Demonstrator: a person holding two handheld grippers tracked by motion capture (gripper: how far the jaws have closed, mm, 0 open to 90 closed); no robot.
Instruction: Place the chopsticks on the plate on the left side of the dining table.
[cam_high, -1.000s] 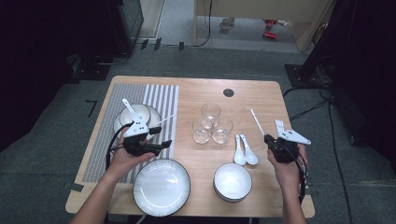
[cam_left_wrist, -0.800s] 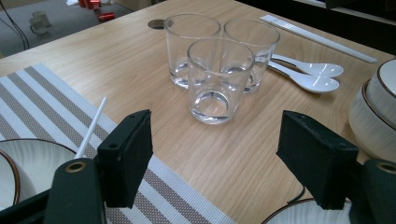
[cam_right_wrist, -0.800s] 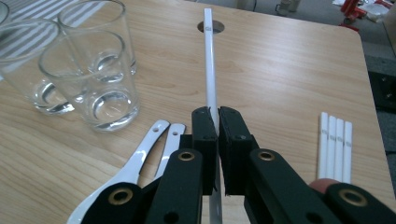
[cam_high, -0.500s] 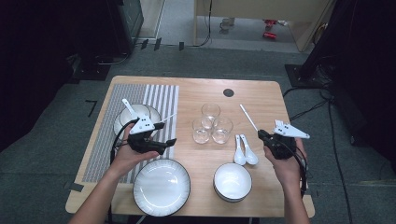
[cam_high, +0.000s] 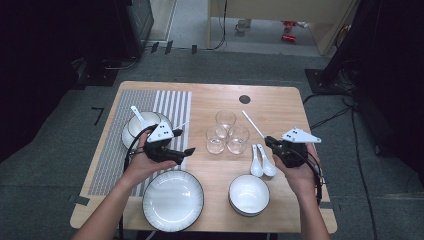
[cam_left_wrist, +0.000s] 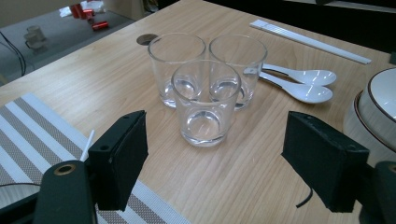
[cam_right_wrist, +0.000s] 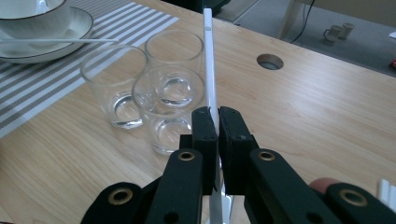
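Three clear empty glasses (cam_high: 225, 132) stand bunched at the table's middle. My right gripper (cam_high: 268, 141) is just right of them, shut on a long white chopstick (cam_high: 252, 124) that points away toward the far left. In the right gripper view the chopstick (cam_right_wrist: 208, 56) rises from the closed jaws of the right gripper (cam_right_wrist: 213, 117), in front of the glasses (cam_right_wrist: 168, 95). My left gripper (cam_high: 189, 150) hovers left of the glasses, over the placemat's edge, open and empty. In the left gripper view the wide-apart jaws of the left gripper (cam_left_wrist: 215, 142) frame the nearest glass (cam_left_wrist: 205, 100).
Two white spoons (cam_high: 262, 161) lie right of the glasses, with a white bowl (cam_high: 248, 194) near the front edge. A white plate (cam_high: 172, 200) sits at front left. A bowl on a plate (cam_high: 134, 126) with a spoon rests on the striped placemat (cam_high: 112, 155). A round hole (cam_high: 244, 99) marks the far side.
My right gripper has carried the chopstick leftward, closer to the glasses. My left gripper has drifted a little to the right, still open.
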